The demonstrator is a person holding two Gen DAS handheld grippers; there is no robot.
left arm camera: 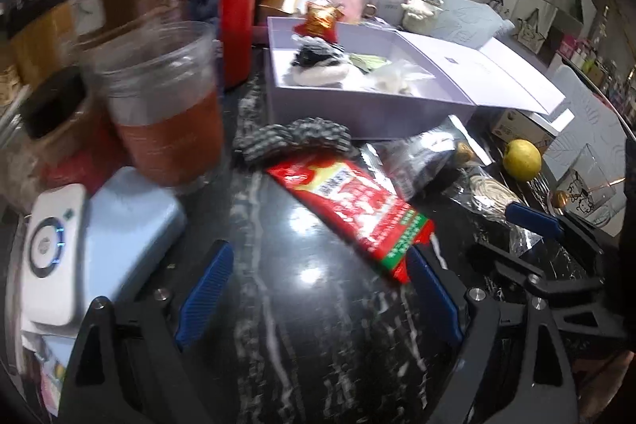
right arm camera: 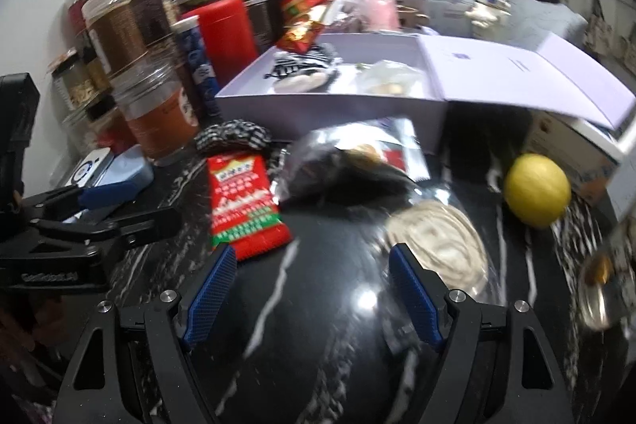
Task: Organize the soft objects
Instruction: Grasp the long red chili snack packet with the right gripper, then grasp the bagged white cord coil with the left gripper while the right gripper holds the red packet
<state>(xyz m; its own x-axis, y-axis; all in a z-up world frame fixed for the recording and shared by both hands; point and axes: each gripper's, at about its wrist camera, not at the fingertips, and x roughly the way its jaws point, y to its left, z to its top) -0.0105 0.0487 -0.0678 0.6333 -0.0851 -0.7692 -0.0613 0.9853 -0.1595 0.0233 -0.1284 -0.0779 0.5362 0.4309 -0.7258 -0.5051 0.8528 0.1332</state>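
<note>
— Starting with the black marbled tabletop (right arm camera: 318,324): crowded along the far edge with jars, tins and cartons.
— And the lavender box (right arm camera: 330,106)?
— Set open toward the far edge, lid folded out to the right; striped soft item (right arm camera: 302,64) and white soft bundle (right arm camera: 391,78) lying inside.
— Outside the box?
— Checked fabric piece (left arm camera: 294,140) against the near wall of the box. Red snack packet (left arm camera: 353,209) just in front of it, flat. Clear bag with dark contents (right arm camera: 349,165) beside the packet. Coiled cord in clear wrap (right arm camera: 437,241) nearer, right of centre. Lemon (right arm camera: 536,193) toward the right edge.
— Grippers?
— Left gripper (left arm camera: 320,295): jaws spread wide, nothing between them, packet corner at the right pad. Right gripper (right arm camera: 312,295): likewise wide, empty, above bare tabletop.
</note>
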